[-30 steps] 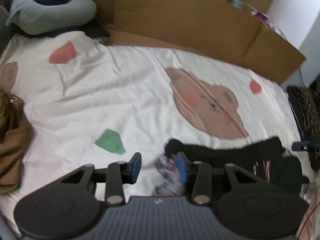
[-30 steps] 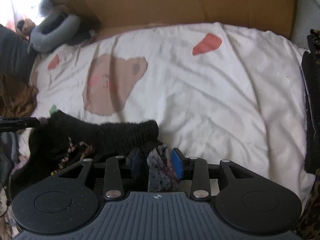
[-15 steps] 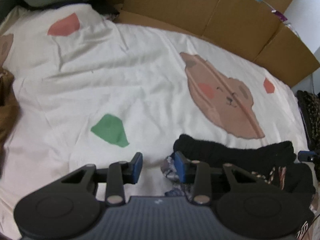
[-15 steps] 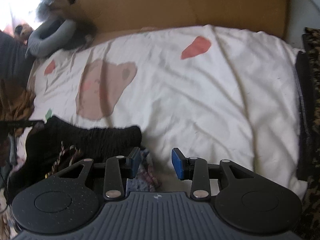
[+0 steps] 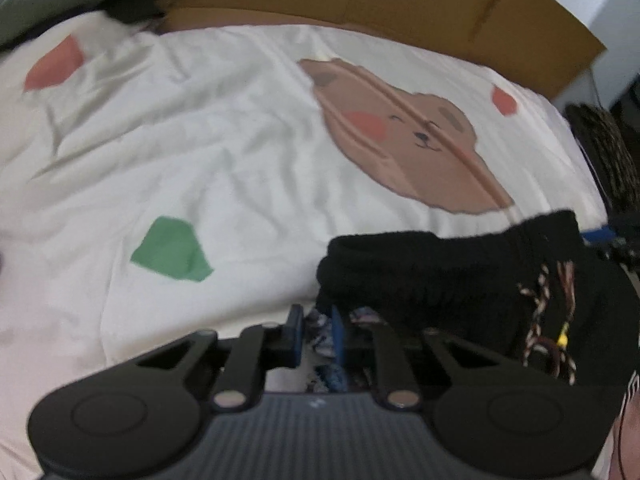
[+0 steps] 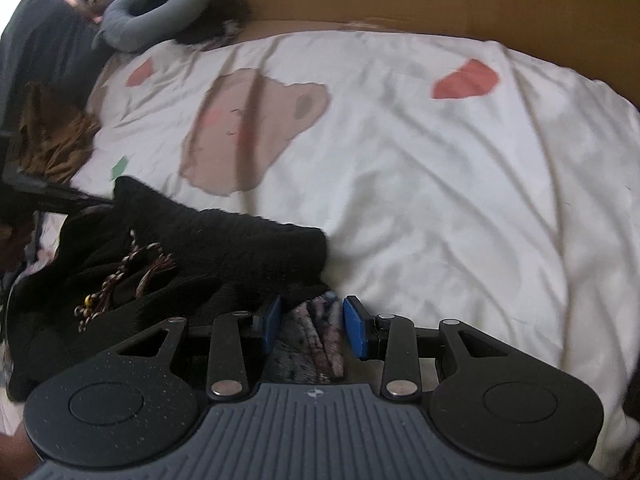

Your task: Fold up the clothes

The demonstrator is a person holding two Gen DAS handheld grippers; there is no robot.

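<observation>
Black knit, ribbed and bulky, is the garment [image 5: 448,280] you are working on; it lies on the near edge of the bed [image 5: 240,152], with a patterned grey-and-pink layer [image 6: 320,332] showing from under its near hem. Its long axis runs across you, from one set of tongs to the other.

From your left tongs [image 5: 318,334] the black mass spreads from 12 toward 3 o'clock, and its left corner sits right at the tips. Those jaws are closing, nearly together, with a scrap of the patterned cloth between the pads; whether they press on it yet I cannot tell. From your right tongs [image 6: 312,324] the same garment spreads from 12 toward 9 o'clock, and its right corner lies between the jaws. These stand moderately apart, straddling the patterned fabric without pinching it.

So each hand is at its own end of the hem, and any lift will likely go toward 12, onto bare sheet with the bear print [image 5: 404,148].
</observation>
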